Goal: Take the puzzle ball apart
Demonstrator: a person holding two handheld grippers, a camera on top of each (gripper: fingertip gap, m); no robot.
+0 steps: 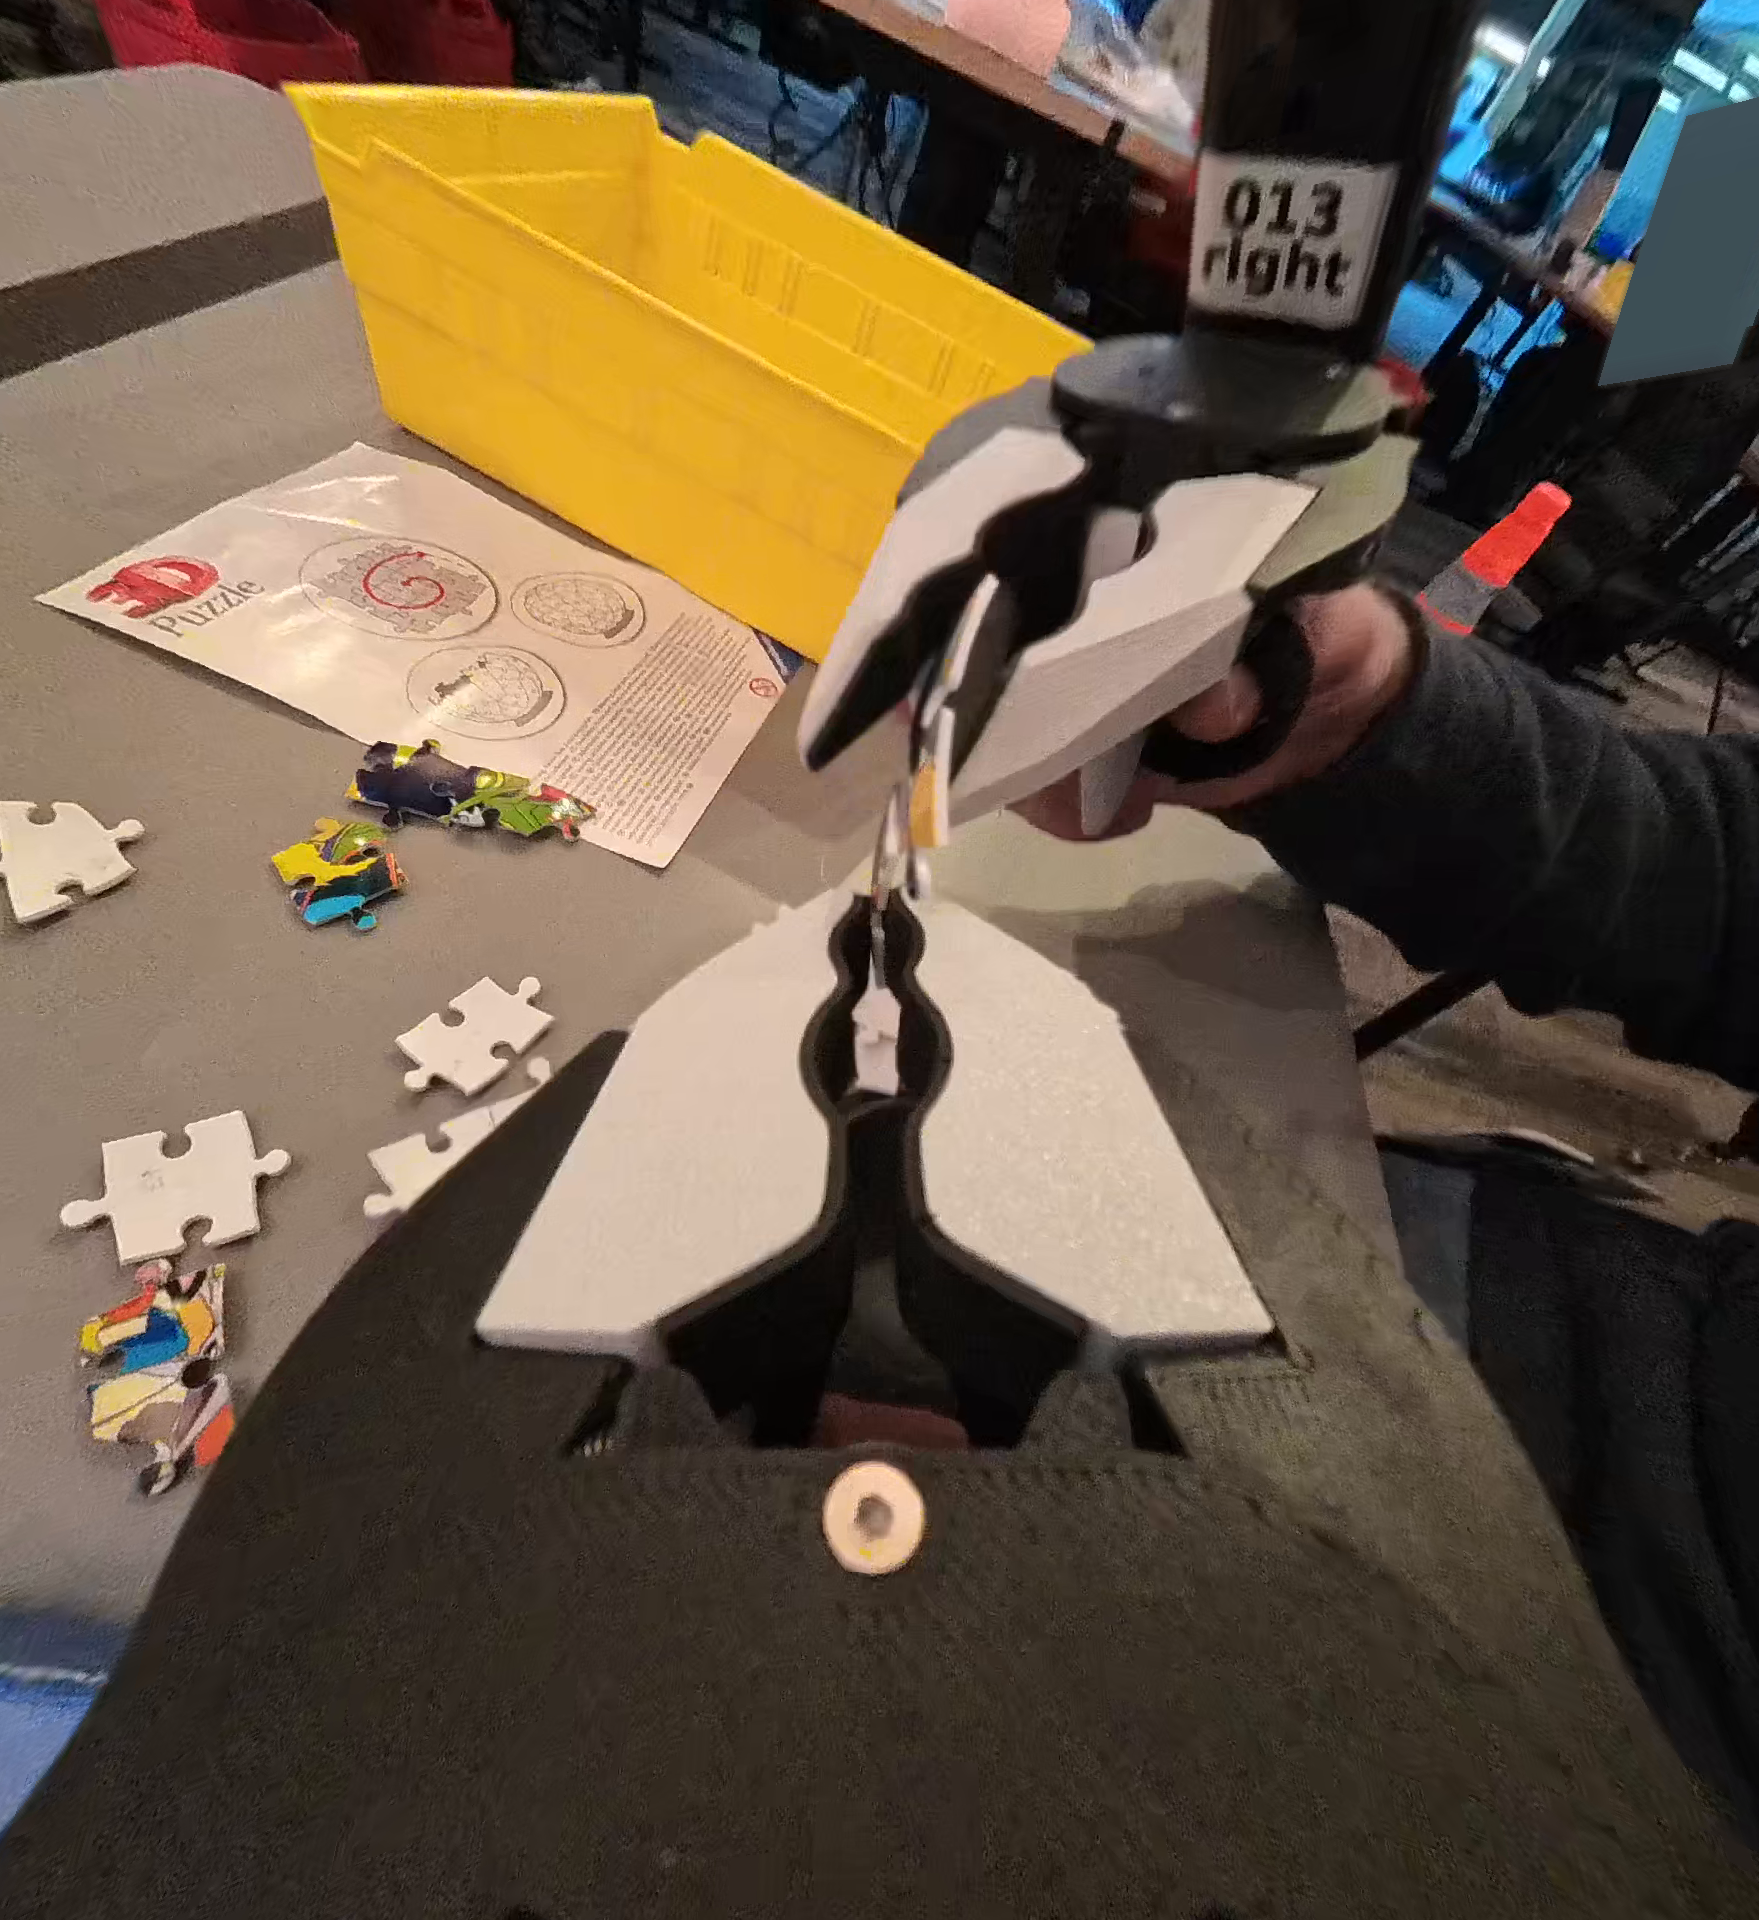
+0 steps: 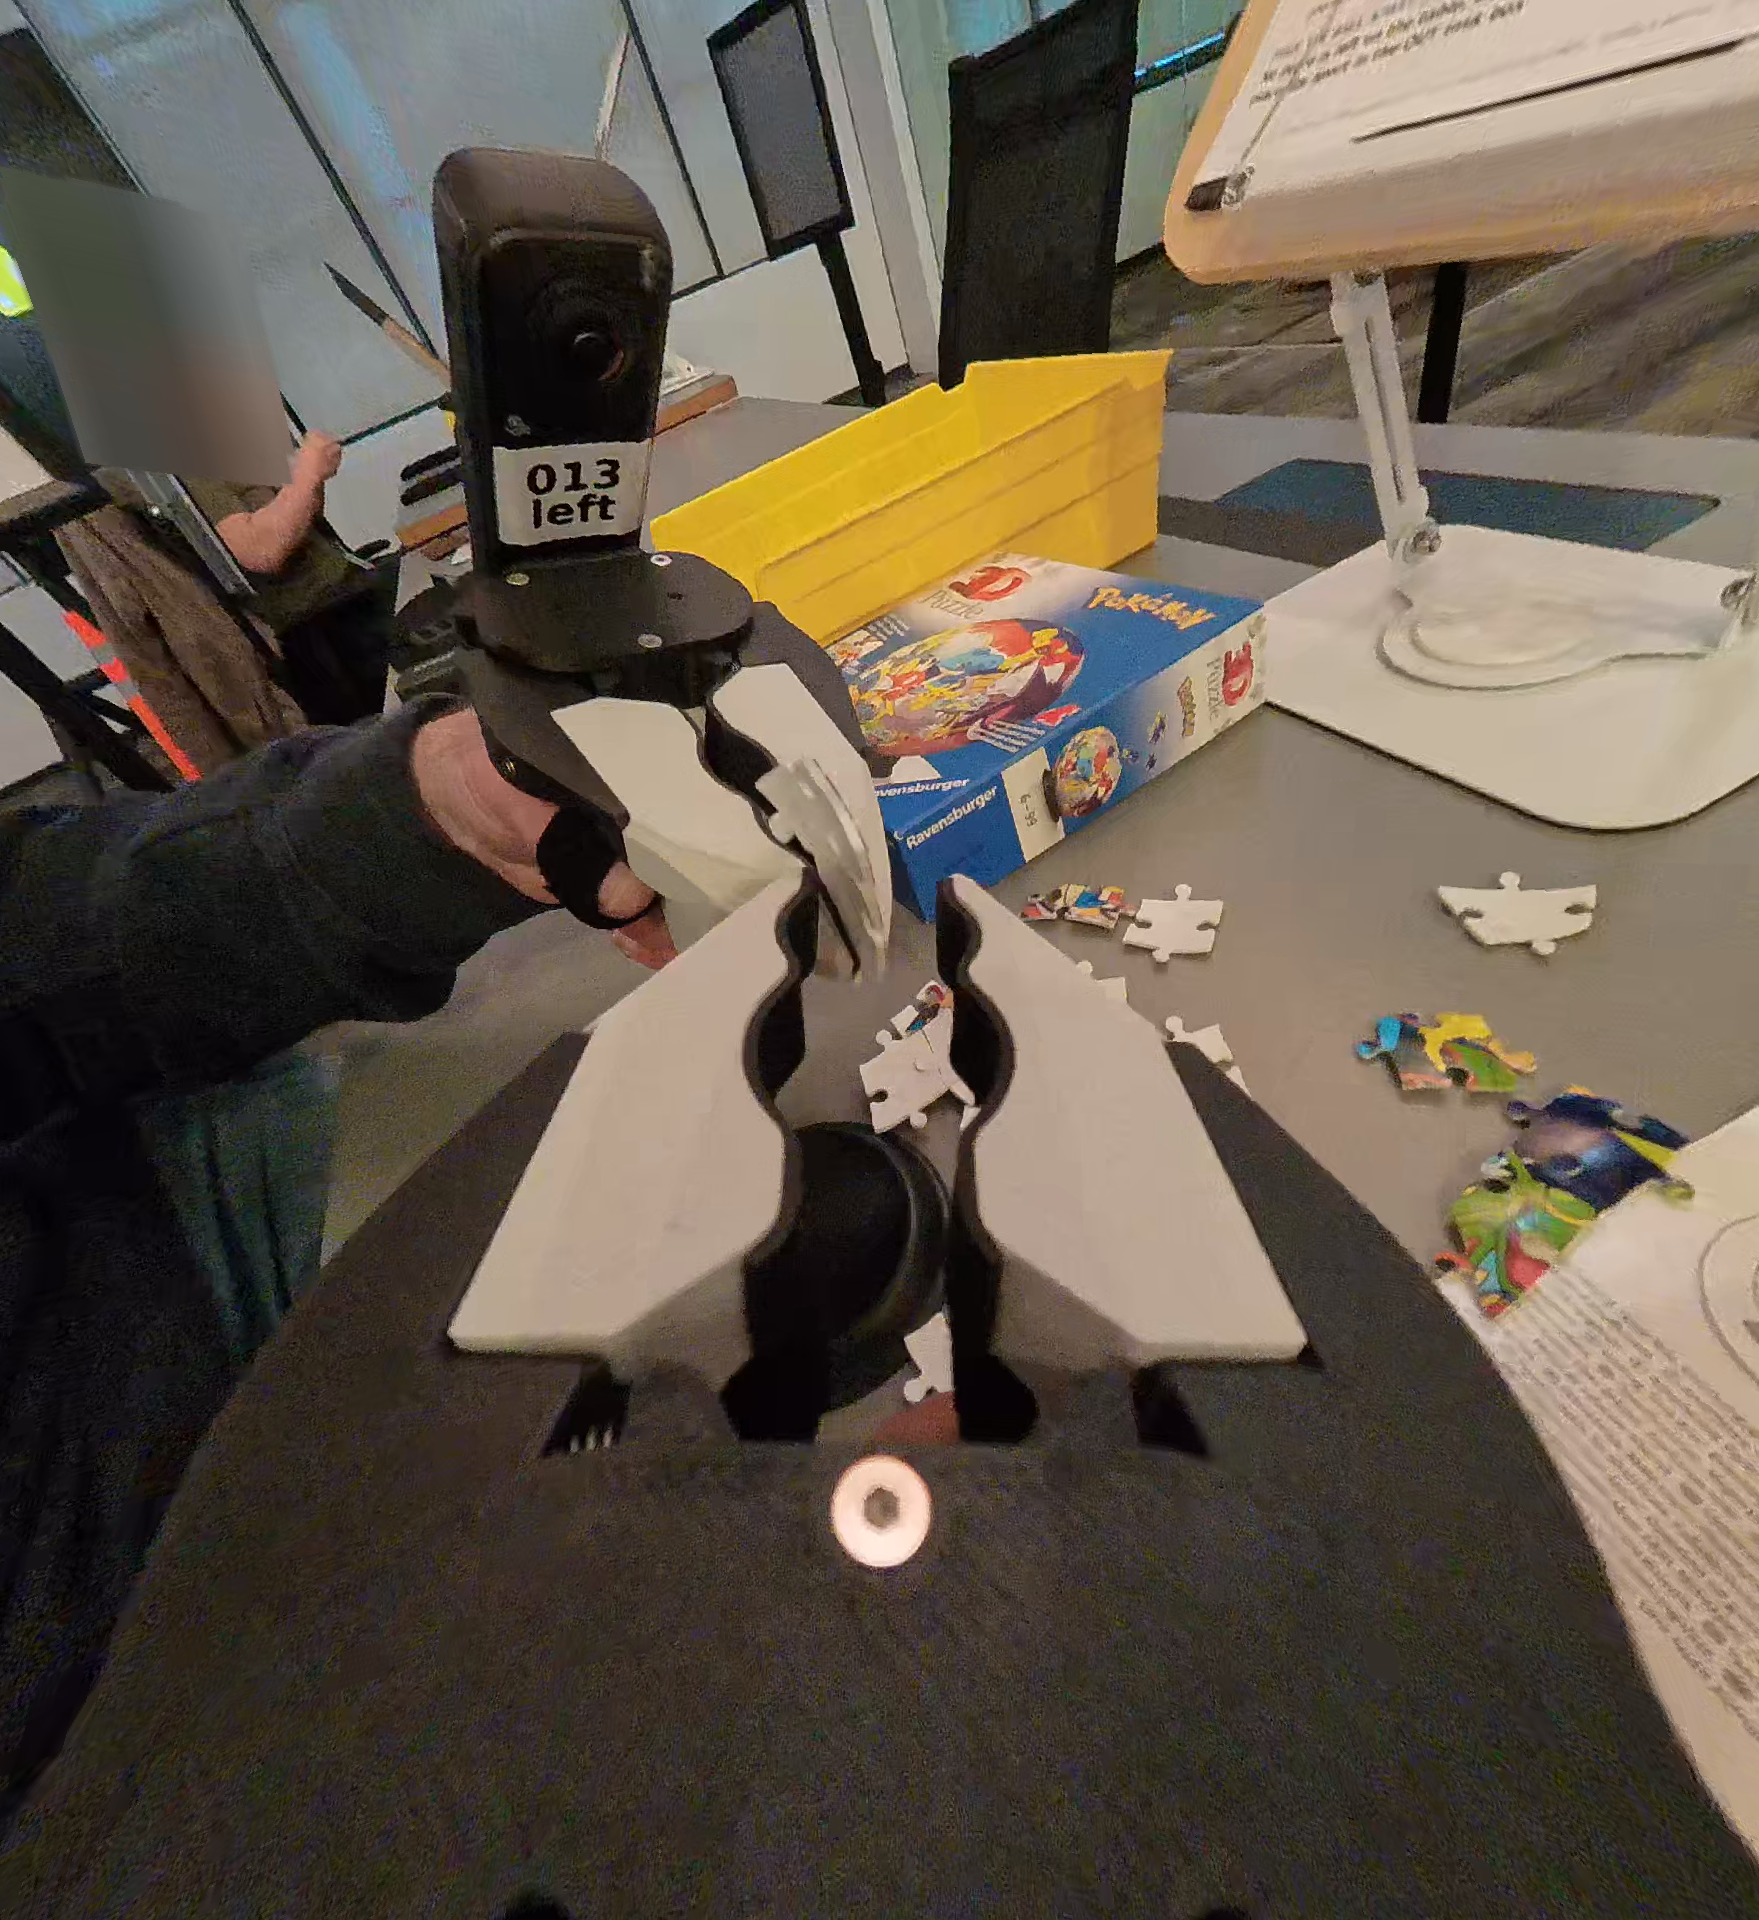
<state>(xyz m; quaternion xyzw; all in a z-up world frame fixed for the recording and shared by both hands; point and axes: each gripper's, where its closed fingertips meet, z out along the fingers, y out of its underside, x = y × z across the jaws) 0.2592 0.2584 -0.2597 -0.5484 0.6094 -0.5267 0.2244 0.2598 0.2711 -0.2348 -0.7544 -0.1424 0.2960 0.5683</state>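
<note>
What is left of the puzzle ball is a short curved strip of joined pieces, white side showing. My left gripper is shut on the strip, which sticks out past the fingertips. In the right wrist view the left gripper holds it up above the grey table. My right gripper is open, its jaws either side of the strip's free end, and its left finger is close to the strip. It also shows in the left wrist view. Loose pieces and small coloured clusters lie on the table.
A yellow bin stands at the back. An instruction sheet lies in front of it. The blue puzzle box and a white stand are on the table. A black round object lies under my right gripper. Less than 4 cm separates the two grippers' tips.
</note>
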